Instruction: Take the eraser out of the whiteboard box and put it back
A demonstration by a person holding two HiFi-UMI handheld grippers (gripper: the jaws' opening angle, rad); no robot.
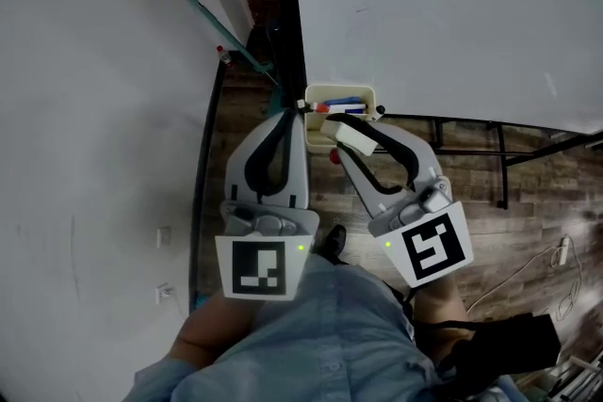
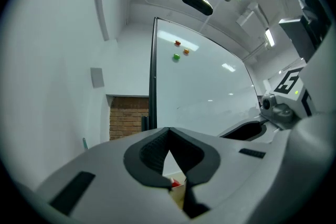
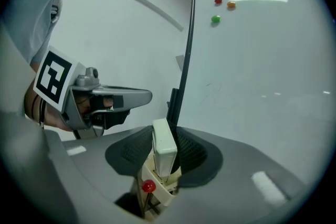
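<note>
Jaws, right gripper [image 3: 167, 136]: clamped on eraser [image 3: 164, 152], smooth white rectangular slab, long axis upright. Left gripper [image 2: 168, 134]: pinched together, empty.

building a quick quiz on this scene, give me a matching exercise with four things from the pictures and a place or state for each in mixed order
Things
1. eraser
2. left tongs
3. whiteboard box
4. green magnet

Places or states
A. stuck on the whiteboard face, near a red and an orange one
B. closed, with nothing between them
C. cream, beside the whiteboard's frame, markers inside
D. white, gripped by the right tongs

Pairs: 1-D, 2-B, 3-C, 4-A
</note>
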